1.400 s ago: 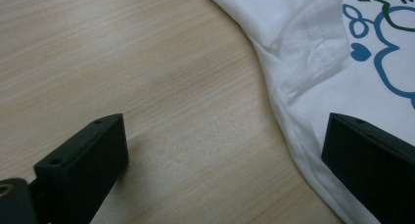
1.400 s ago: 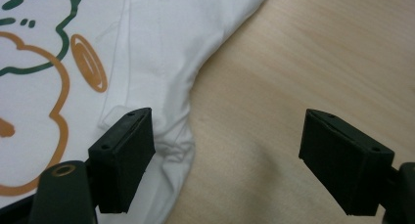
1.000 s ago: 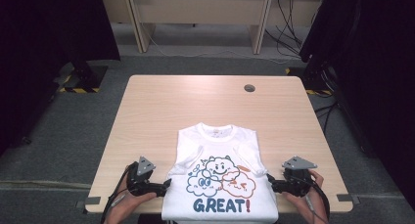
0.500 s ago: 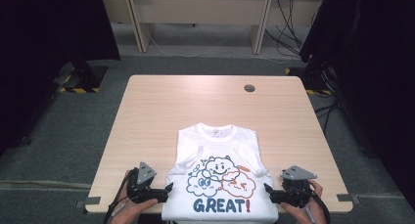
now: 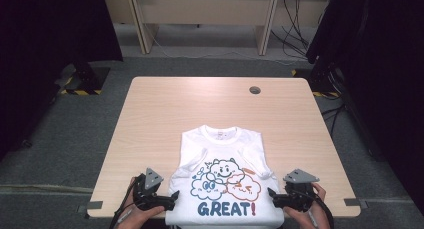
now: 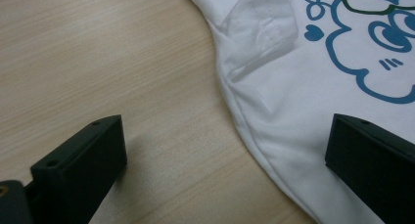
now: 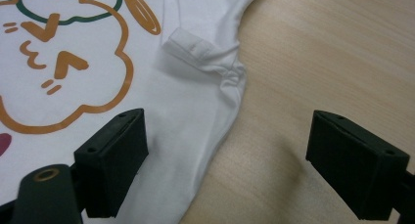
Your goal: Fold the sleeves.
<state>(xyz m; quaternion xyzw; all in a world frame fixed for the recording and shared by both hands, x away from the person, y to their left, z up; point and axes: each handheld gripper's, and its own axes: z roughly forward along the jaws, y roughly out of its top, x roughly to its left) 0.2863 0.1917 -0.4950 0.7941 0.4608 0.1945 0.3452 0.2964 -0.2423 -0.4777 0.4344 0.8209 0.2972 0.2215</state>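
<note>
The T-shirt (image 5: 224, 181) is laid face up near the front edge of the table (image 5: 165, 109), sleeves folded in over the chest. The left gripper (image 5: 172, 198) and right gripper (image 5: 272, 198) are positioned at its side hems, jaws wide and nothing held; the right jaws have just been opening. For a clean fold, each hem should be straddled evenly before closing. The puckered right hem (image 7: 234, 77) and tucked left sleeve (image 6: 262, 26) are resolved in the gripper views, not from above.
</note>
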